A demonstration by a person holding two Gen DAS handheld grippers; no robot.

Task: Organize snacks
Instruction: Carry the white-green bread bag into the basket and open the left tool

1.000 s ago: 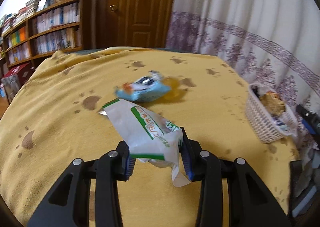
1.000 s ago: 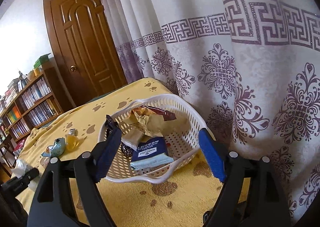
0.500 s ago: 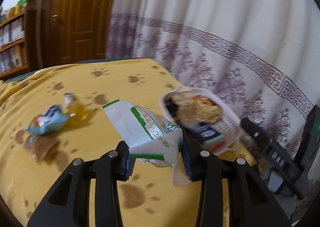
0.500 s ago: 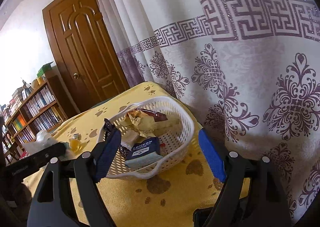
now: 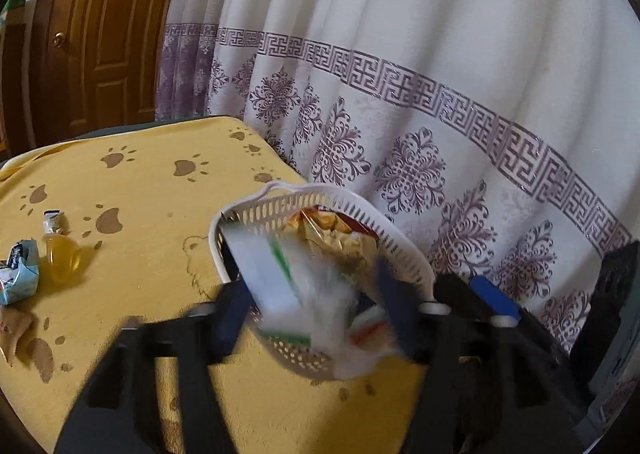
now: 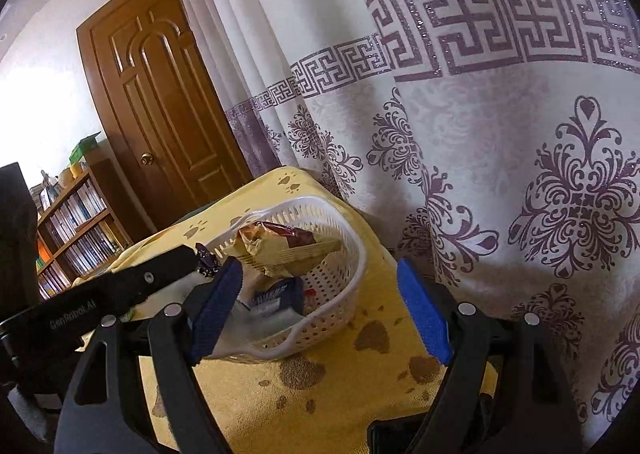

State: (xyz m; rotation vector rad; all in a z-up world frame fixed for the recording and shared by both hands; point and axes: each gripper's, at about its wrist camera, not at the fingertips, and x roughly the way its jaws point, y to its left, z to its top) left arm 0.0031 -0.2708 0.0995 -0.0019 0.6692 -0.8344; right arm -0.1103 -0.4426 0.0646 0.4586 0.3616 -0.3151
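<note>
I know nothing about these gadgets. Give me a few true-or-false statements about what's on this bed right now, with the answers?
1. The white plastic lattice basket sits on a yellow paw-print blanket. True.
2. The basket is empty. False: it holds several packets, including a crinkled gold snack bag.
3. The white-and-green snack packet lies beside the wooden door. False: it is over the basket, between the left gripper's opening jaws.
4. The right gripper grips a book. False: it is open and holds nothing.
5. A small yellow jelly cup remains on the blanket. True.
</note>
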